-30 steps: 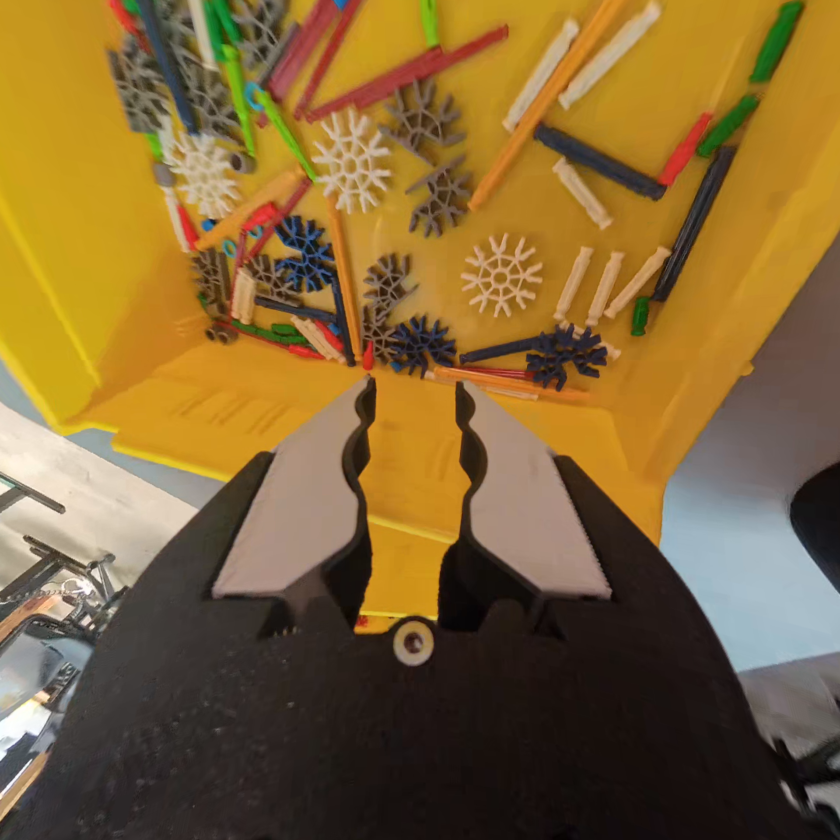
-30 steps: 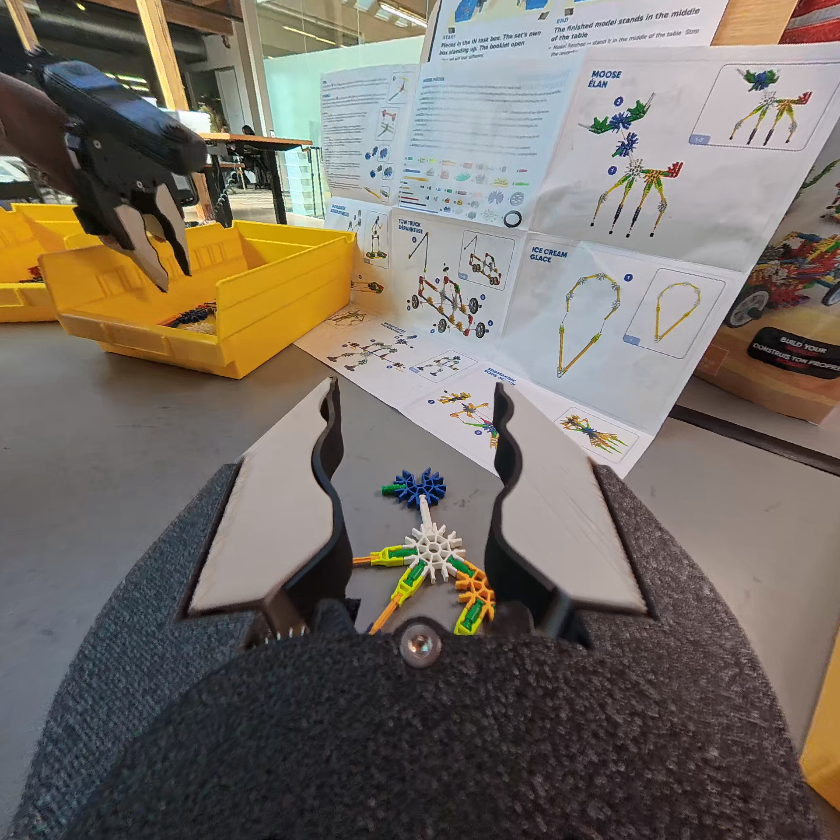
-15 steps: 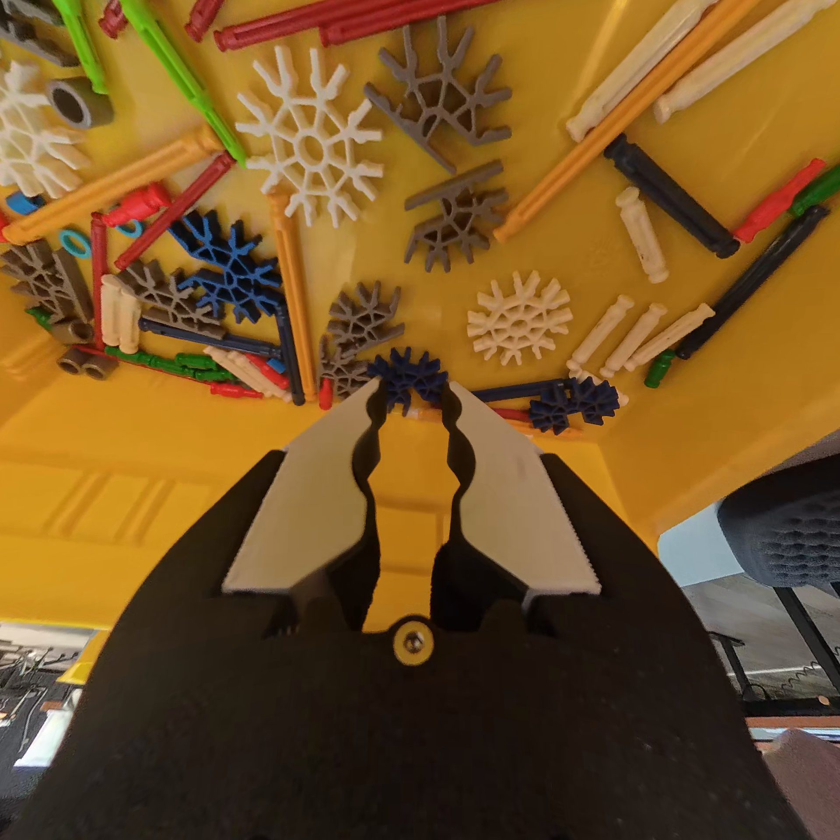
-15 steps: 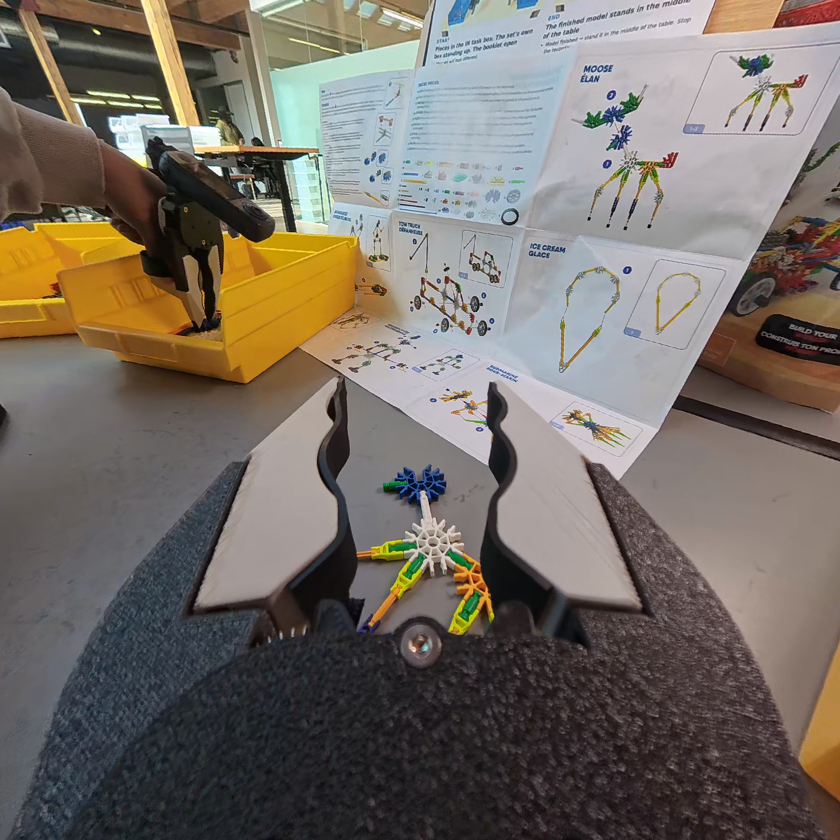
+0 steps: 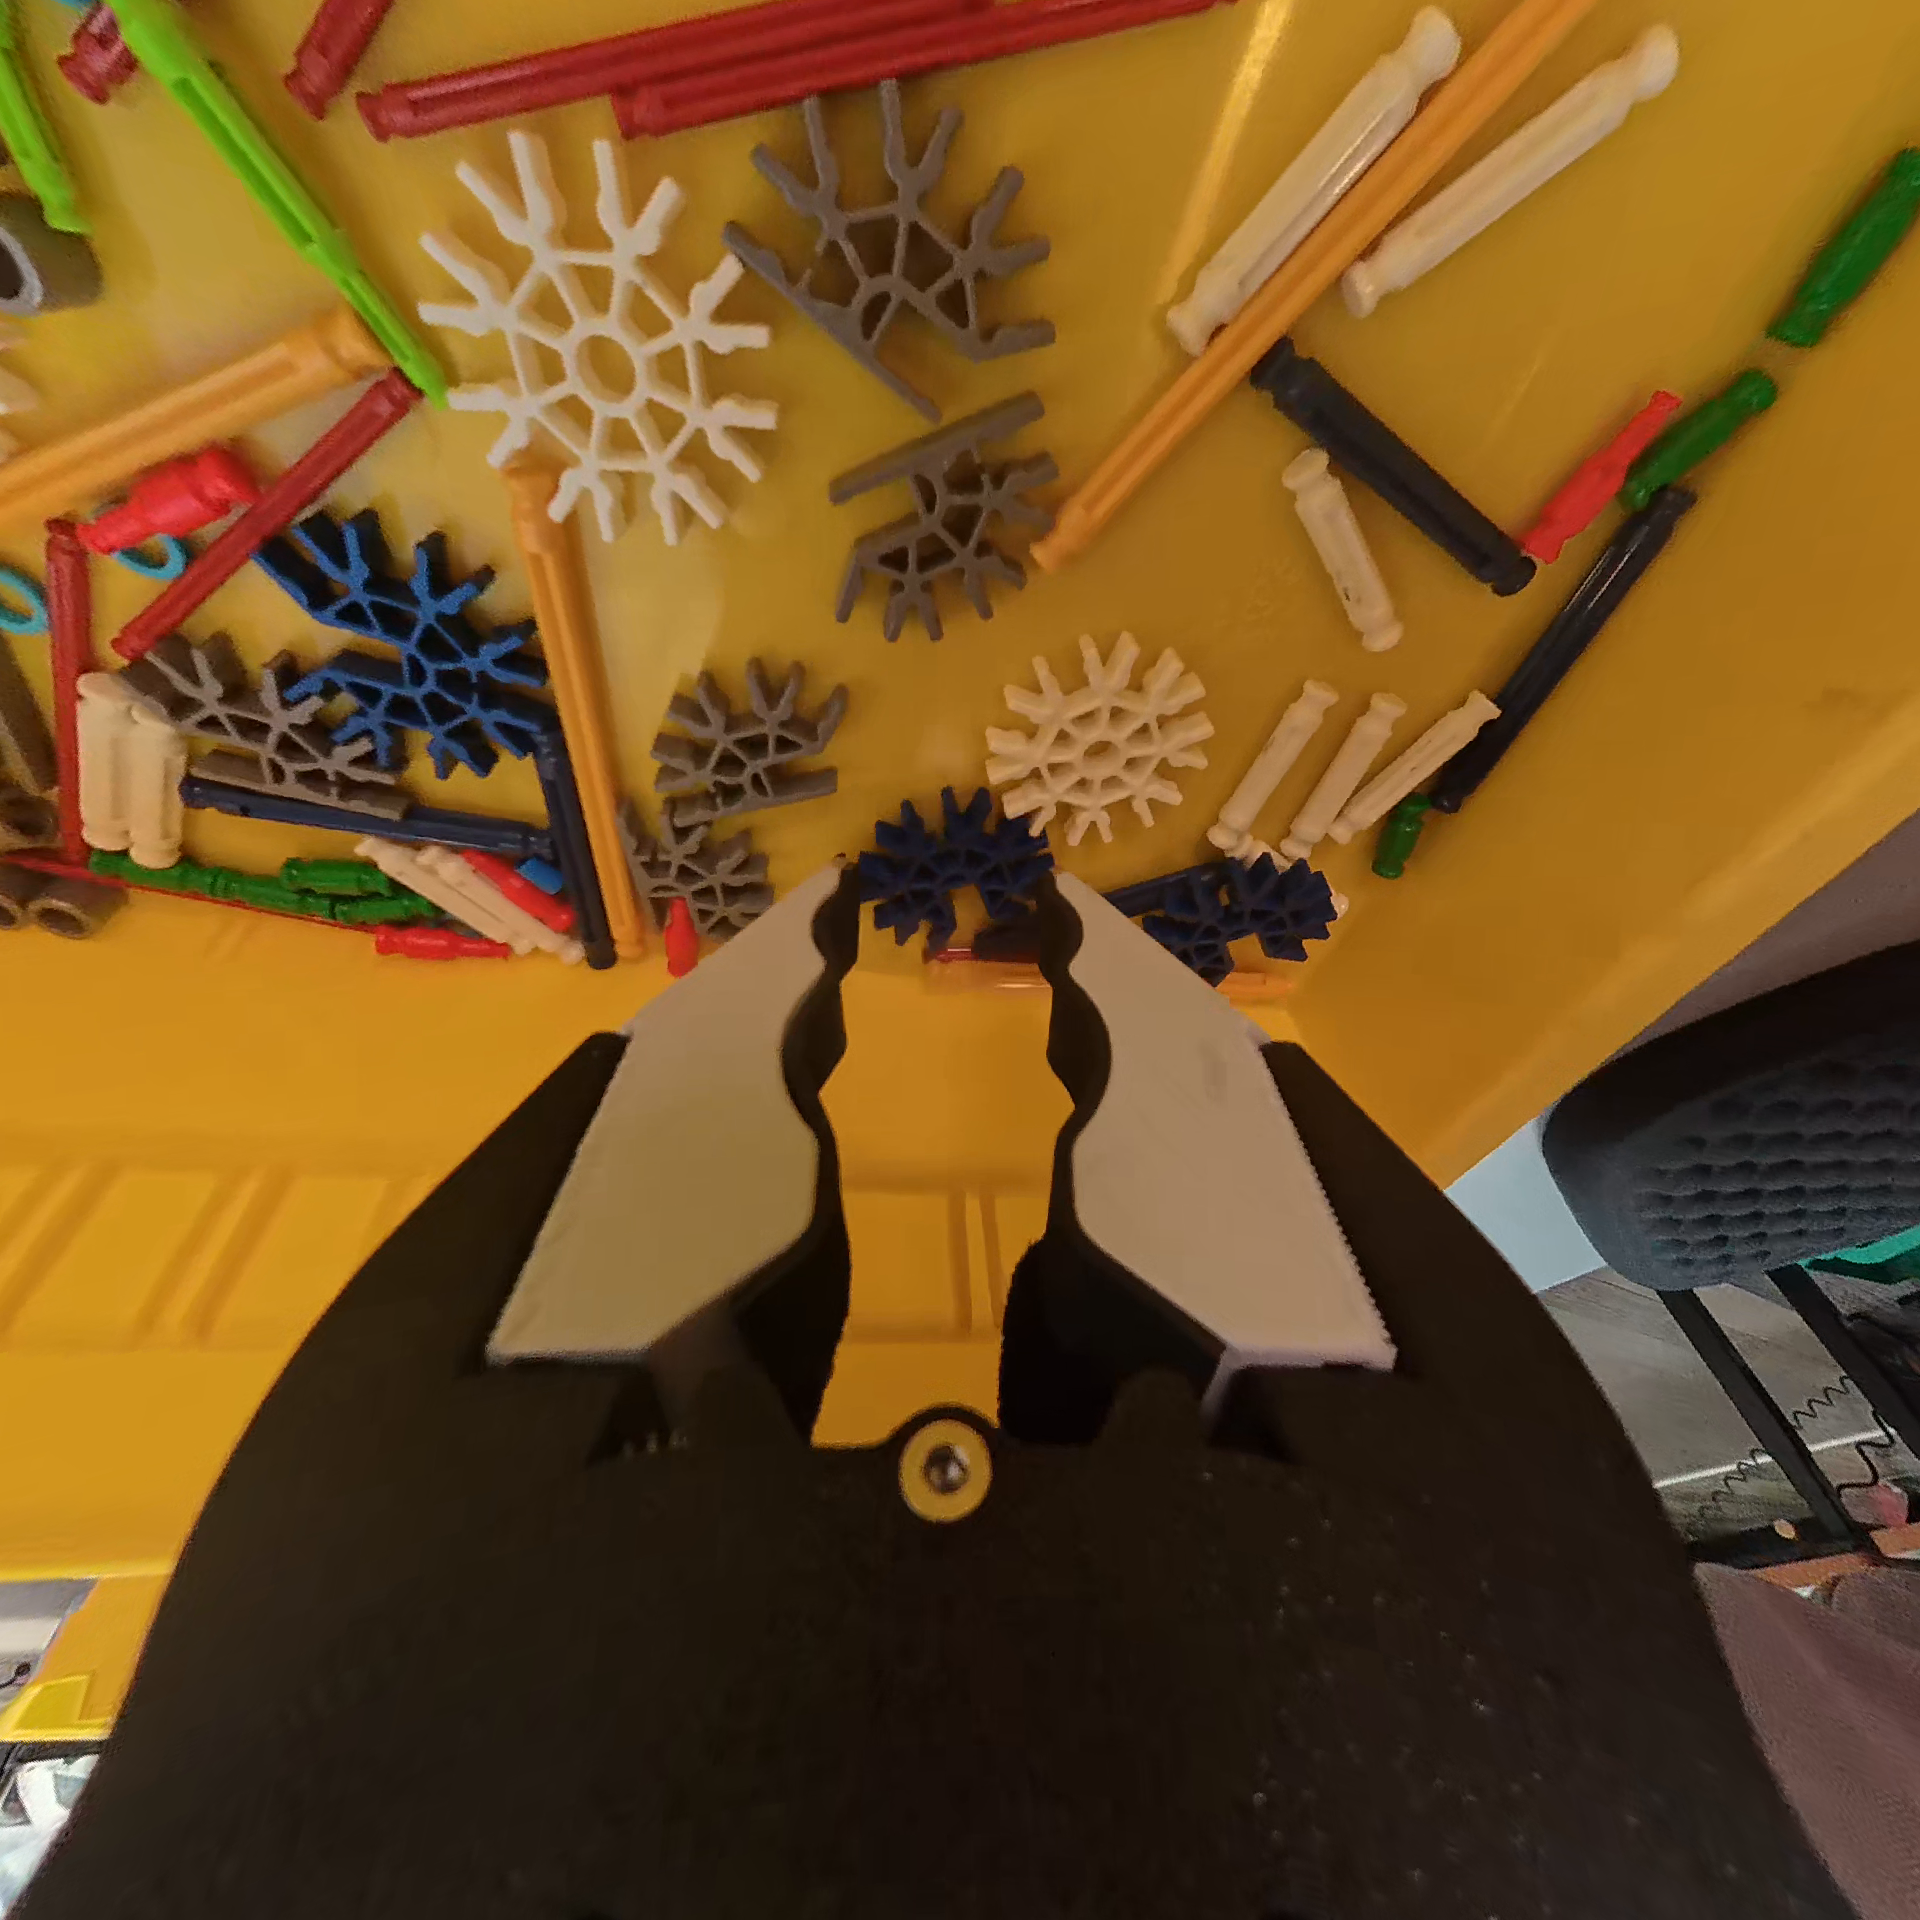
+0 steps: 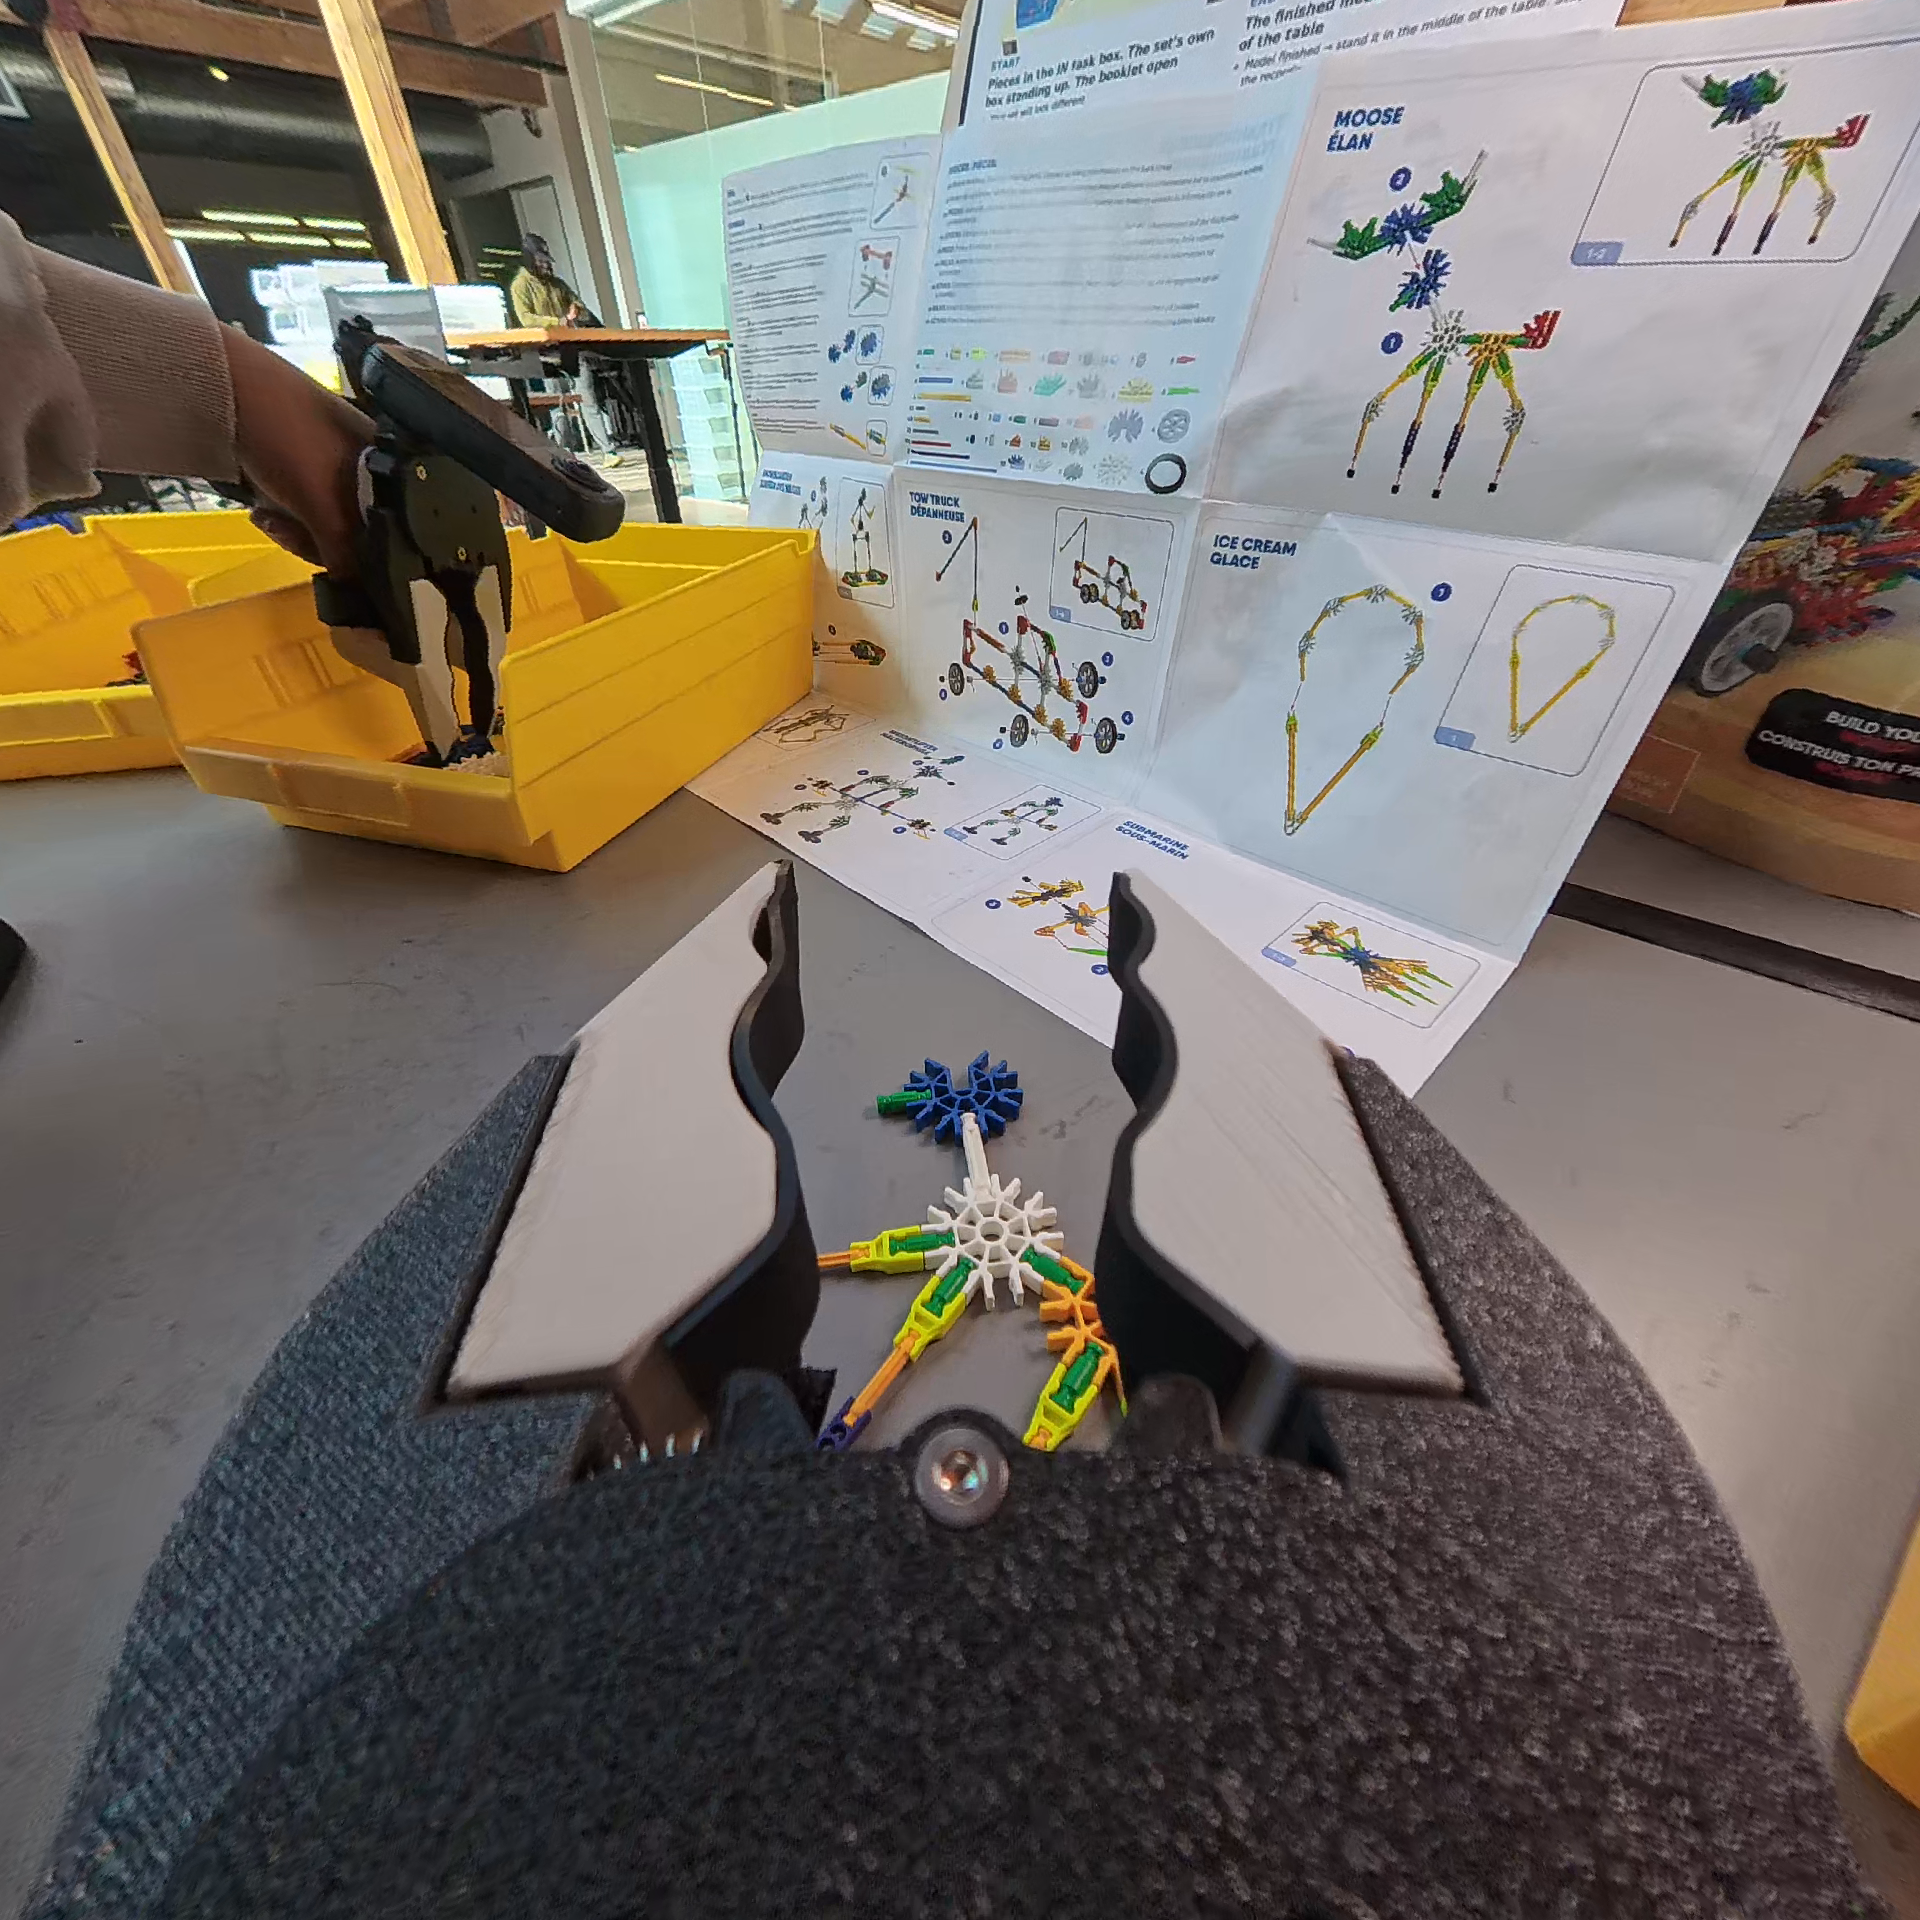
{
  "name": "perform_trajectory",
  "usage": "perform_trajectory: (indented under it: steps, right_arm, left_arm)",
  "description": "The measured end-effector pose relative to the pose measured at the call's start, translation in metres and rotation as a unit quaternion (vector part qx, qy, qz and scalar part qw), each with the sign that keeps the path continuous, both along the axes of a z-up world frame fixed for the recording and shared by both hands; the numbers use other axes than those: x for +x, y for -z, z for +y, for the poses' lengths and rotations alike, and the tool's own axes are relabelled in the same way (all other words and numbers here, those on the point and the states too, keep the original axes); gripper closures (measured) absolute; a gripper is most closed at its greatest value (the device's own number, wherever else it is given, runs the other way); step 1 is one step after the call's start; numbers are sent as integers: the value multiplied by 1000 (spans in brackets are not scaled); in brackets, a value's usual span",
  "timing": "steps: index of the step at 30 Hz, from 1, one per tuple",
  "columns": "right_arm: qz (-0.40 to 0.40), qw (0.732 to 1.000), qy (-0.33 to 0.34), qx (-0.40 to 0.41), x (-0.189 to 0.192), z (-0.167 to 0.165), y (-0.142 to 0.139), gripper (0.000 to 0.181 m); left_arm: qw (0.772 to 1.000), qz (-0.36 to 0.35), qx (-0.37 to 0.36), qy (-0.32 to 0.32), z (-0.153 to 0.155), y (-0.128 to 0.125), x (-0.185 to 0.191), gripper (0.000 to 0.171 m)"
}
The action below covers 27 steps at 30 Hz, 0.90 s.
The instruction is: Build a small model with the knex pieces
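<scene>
So the dark blue snowflake connector [image 5: 951, 868] sits on the floor of the yellow bin [image 5: 1558, 727], right by the near wall, and the left gripper [image 5: 948, 902] has its two tips on either side of it. The fingers are spread, and I can't tell whether the tips touch it or just bracket it. It's tipped steeply down into the bin, which makes sense since that piece lies low against the wall and there's clutter all round: a cream snowflake connector [image 5: 1101, 753] just beside it, grey half connectors [image 5: 743, 743] on the other side, a second dark blue piece [image 5: 1236, 914] near, orange rods [image 5: 1288, 270] and cream rods [image 5: 1340, 769] further out.

Compared with a second ago, the left gripper has dropped from above the bin's rim right down to the parts, and the gap between its fingers has widened a bit since half a second back.

The right gripper [image 6: 954, 935] just hangs over the grey table [image 6: 312, 1039], fingers wide apart and holding nothing, with the half-built model [image 6: 982, 1226] lying flat below them, roughly where it was before. The folded instruction sheet [image 6: 1299, 520] stands propped behind.
</scene>
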State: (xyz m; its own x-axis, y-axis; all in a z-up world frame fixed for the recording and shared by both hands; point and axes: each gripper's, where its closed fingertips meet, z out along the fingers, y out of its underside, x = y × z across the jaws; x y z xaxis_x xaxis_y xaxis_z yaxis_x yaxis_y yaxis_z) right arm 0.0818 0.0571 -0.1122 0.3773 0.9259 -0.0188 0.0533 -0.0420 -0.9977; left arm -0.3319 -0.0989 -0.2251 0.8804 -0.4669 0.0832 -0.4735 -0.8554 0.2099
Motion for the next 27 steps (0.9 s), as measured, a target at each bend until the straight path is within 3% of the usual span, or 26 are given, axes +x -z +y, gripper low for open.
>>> perform_trajectory:
  steps: [11,16,27]
  right_arm:
    - [1,1000,0,1,1,1,0,123]
    - [-2,1000,-1,4,0,0,0,123]
    - [-4,1000,0,9,0,-1,0,123]
  left_arm:
    - [1000,-20,2,6,-4,-1,4,148]
    - [999,-30,36,13,-3,-11,8,166]
    - [995,-54,84,16,-8,-33,16,171]
